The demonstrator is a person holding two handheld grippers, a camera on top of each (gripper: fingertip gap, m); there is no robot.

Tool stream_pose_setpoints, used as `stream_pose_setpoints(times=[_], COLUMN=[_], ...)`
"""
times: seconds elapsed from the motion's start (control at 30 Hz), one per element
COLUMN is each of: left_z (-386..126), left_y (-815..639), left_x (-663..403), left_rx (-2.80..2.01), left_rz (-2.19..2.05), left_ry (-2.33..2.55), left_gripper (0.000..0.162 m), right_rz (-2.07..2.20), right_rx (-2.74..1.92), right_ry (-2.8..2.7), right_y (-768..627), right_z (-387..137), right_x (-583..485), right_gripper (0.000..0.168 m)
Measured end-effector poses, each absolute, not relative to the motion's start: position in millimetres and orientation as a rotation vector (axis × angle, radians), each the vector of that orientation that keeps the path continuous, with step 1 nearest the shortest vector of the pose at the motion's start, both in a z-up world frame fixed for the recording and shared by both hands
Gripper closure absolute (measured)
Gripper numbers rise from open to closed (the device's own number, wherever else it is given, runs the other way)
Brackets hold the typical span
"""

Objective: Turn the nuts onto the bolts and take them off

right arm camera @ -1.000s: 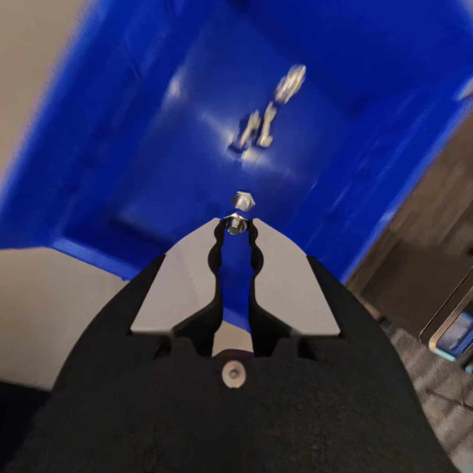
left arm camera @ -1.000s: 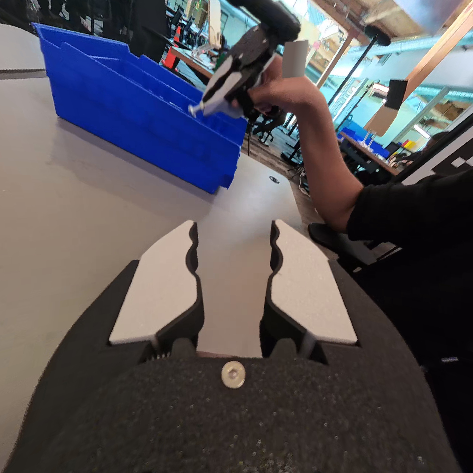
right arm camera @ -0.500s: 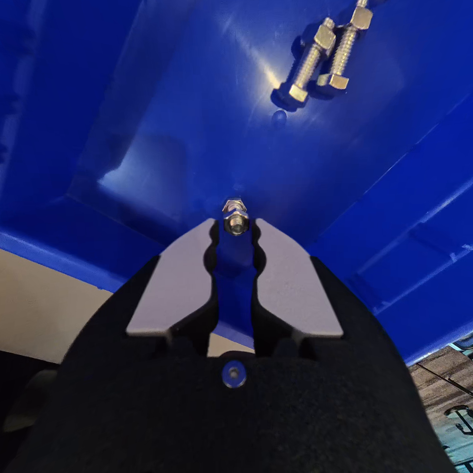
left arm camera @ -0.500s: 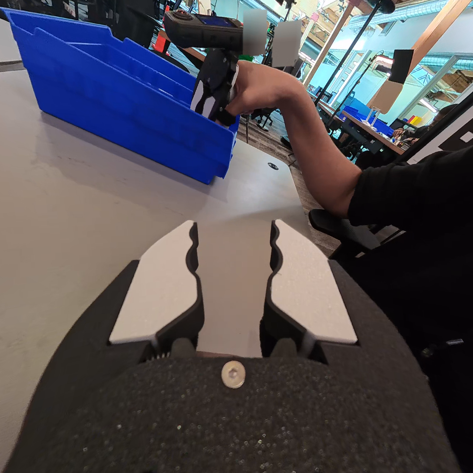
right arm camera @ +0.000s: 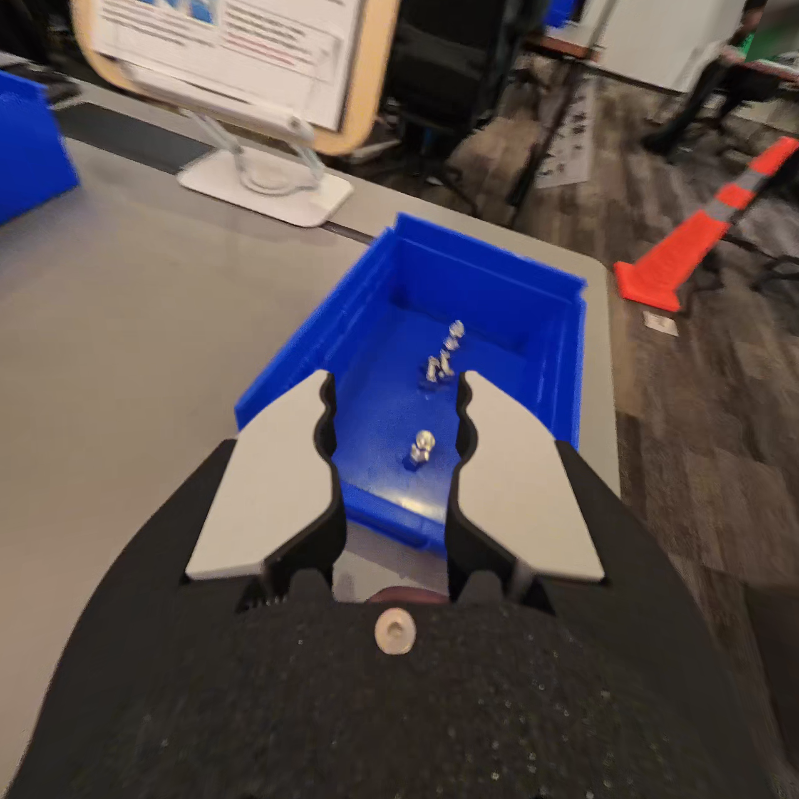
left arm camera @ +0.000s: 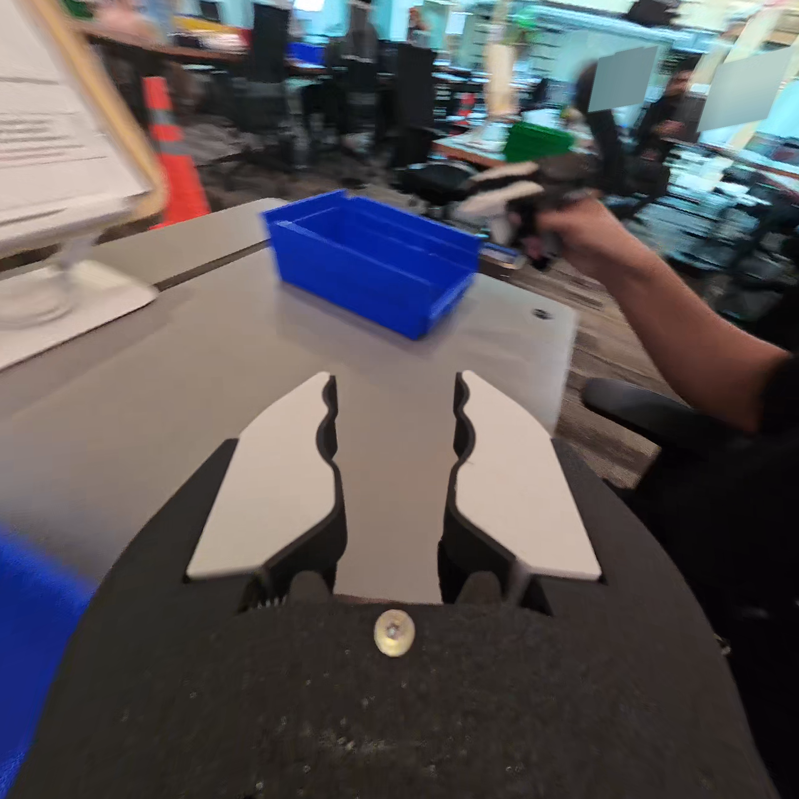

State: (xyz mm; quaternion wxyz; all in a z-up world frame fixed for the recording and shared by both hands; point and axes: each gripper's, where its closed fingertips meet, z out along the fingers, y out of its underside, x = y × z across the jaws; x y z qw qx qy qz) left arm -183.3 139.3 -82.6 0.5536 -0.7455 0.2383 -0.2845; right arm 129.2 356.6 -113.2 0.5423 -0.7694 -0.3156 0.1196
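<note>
A blue bin [right arm camera: 549, 354] stands on the grey table near its right edge; it also shows in the left wrist view [left arm camera: 372, 263]. On its floor lies one bolt with a nut [right arm camera: 420, 446] near the front, and several more bolts with nuts [right arm camera: 443, 354] lie farther back. My right gripper [right arm camera: 394, 378] is open and empty, held above and in front of the bin; it also shows in the left wrist view [left arm camera: 488, 199], held in a hand at the bin's right end. My left gripper [left arm camera: 393, 380] is open and empty above the bare table [left arm camera: 173, 389].
A white stand with a framed sheet [right arm camera: 242, 56] sits at the back of the table. A second blue bin [right arm camera: 26, 151] is at the far left. An orange cone [right arm camera: 691, 242] lies on the floor to the right. The table edge [right arm camera: 612, 389] runs close to the bin.
My right gripper has let go of the bolt with the nut, opened, and pulled up and back out of the bin. My left gripper has drawn back from the bin.
</note>
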Motion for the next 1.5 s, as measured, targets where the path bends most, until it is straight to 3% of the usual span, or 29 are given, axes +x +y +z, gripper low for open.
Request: stream_pose_setpoints(times=[0.17,0.3,0.5,1.5], left_z=[-150,-186,-188,-212], left_y=[106,80,85,95], left_x=[-265,-288,-303,-255], left_rx=[-1.913,-1.888,-1.888,-1.981], left_rz=[-0.328,-0.209,-0.062,-0.251], left_ry=[0.037,-0.14,-0.06,0.059], left_gripper=[0.113,0.115,0.116,0.105], right_rz=[0.282,0.208,0.225,0.217], right_rx=[-1.801,-1.71,-1.683,-1.751], right_ry=[-0.524,-0.528,-0.482,-0.525], right_y=[331,309,306,314], right_z=[-166,-172,-177,-203], right_x=[131,137,150,151], right_gripper=[0.108,0.109,0.114,0.113])
